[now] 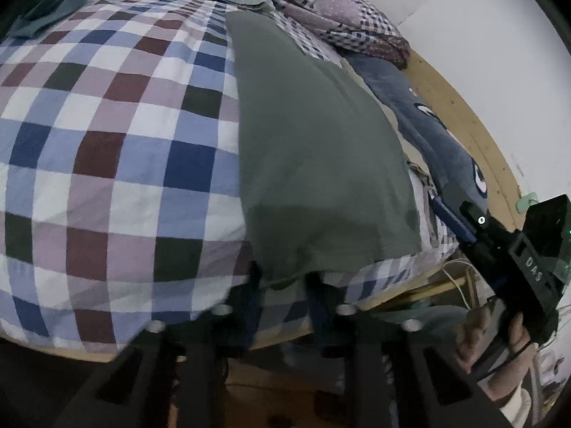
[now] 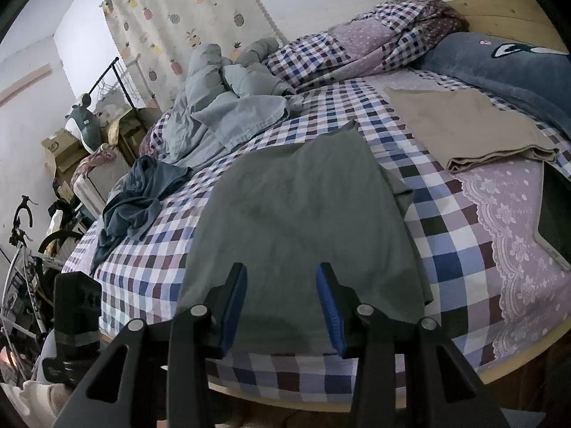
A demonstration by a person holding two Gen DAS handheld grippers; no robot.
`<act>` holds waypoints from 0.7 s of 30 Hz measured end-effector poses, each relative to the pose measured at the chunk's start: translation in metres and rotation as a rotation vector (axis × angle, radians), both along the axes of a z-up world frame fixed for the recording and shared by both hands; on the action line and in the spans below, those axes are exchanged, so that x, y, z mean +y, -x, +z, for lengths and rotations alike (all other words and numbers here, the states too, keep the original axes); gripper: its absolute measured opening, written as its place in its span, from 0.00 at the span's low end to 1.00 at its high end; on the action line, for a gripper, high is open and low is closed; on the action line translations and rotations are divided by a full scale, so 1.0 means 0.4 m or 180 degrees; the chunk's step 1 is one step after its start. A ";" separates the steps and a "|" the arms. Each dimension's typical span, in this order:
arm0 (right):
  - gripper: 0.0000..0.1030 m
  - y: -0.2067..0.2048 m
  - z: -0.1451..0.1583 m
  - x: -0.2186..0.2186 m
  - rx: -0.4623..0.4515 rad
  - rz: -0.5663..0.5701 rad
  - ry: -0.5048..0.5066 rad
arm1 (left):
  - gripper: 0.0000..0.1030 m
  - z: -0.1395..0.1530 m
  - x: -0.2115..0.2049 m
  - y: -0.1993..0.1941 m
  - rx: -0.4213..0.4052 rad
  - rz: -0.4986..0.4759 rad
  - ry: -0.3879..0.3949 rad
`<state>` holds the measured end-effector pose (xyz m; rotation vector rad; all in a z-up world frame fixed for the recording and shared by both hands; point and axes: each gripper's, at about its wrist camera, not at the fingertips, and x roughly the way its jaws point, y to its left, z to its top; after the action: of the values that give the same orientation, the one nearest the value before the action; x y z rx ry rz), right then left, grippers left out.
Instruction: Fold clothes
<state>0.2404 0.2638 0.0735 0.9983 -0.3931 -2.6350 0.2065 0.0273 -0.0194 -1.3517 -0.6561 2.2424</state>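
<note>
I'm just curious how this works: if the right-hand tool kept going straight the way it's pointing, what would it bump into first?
Most likely the grey-green garment spread on the checked bedsheet. The right tool is open, with the cloth's near edge lying between its fingers. Depth is hard to judge, so whether it touches is unclear.

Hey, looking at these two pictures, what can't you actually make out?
- Left gripper: left wrist view, blurred and dark, the green garment hem covers the jaws; grasp unclear.
- Green garment's type: folded, both views.
- Items beside the bed: right wrist view, small, distorted at the left edge.
</note>
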 end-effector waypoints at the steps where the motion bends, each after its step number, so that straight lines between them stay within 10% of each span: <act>1: 0.43 0.000 -0.001 -0.001 -0.0003 0.0010 -0.0006 | 0.04 0.001 -0.002 -0.003 -0.0017 0.0010 -0.0003; 17: 0.43 -0.006 -0.011 -0.025 -0.0004 0.0138 -0.0123 | 0.04 0.008 0.005 -0.013 0.0036 -0.0019 0.0266; 21: 0.43 -0.003 -0.010 -0.027 0.0004 0.0143 -0.0142 | 0.27 0.007 0.001 -0.009 0.0113 0.0052 0.0244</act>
<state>0.2417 0.2529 0.0694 1.0072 -0.3094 -2.6148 0.2099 0.0277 -0.0167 -1.3438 -0.5763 2.3206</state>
